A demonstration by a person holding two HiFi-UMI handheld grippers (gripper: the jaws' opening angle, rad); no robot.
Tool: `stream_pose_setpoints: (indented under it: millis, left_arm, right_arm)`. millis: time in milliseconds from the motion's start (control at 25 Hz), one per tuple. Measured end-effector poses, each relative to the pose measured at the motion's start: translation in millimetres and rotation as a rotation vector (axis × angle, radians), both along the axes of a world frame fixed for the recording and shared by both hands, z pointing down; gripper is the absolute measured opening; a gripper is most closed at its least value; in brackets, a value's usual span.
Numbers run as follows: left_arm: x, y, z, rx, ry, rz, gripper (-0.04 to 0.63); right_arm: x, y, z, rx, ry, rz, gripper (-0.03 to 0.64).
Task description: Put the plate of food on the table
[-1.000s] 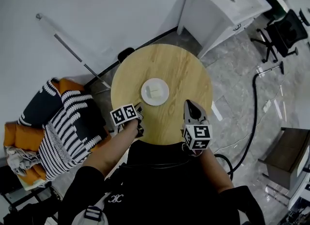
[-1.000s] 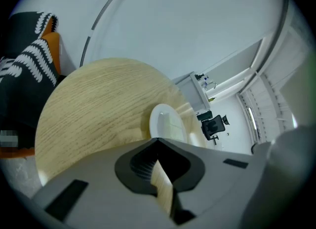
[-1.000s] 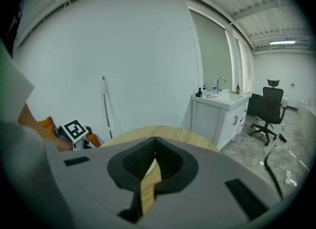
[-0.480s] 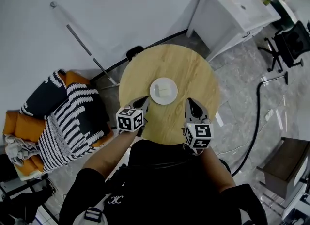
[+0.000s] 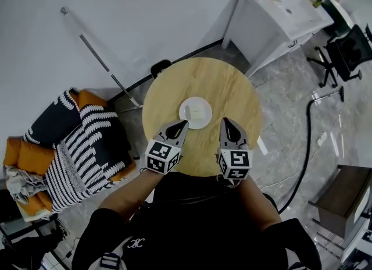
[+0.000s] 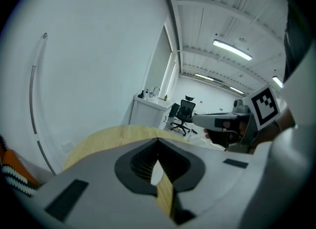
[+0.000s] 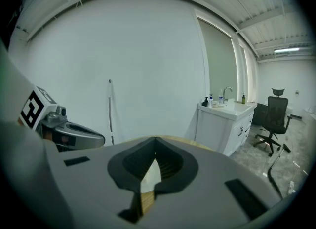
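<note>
A white plate (image 5: 196, 112) with a pale piece of food on it rests at the middle of the round wooden table (image 5: 224, 82). My left gripper (image 5: 182, 123) hovers over the table's near edge, its tip just short of the plate's near-left rim, jaws shut and empty. To the right, my right gripper (image 5: 225, 121) is also shut and empty, its tip just off the plate's near-right rim. In the left gripper view a sliver of the plate (image 6: 157, 174) shows behind the closed jaws. The right gripper view shows the same past its own jaws.
A white sink cabinet (image 5: 279, 13) stands at the back right, with a black office chair (image 5: 349, 53) beyond it. A striped blanket on an orange seat (image 5: 75, 141) sits left of the table. A pole (image 5: 99, 59) leans on the wall. A black hose (image 5: 305, 146) runs over the floor.
My left gripper has swung right and forward from the table's left edge to the plate's near side. The right gripper has hardly moved.
</note>
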State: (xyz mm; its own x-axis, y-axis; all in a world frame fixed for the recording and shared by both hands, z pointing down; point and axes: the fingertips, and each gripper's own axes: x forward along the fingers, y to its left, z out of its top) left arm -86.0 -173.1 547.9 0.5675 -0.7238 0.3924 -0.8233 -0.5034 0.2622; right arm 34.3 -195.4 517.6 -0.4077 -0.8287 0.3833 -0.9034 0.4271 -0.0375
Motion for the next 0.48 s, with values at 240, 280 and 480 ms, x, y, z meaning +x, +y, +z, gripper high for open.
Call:
stream_pose_setpoints:
  millis: [240,280,480]
  left_arm:
    - [12.3,-2.0,-19.1,-0.009,0.045,0.003,0.008]
    - [12.1,-2.6,-21.5,-0.005,0.046,0.002,0.008]
    - [4.9,-8.2,-28.5,0.015,0.048,-0.023,0.008]
  right_arm:
    - [-2.7,1.5,-12.2,0.039,-0.007,-0.029,0.008]
    - [-4.3,2.0,-13.3,0.043,-0.011,-0.035,0.008]
    - [-10.9,1.2,-15.2,0.057,-0.022,-0.058,0.008]
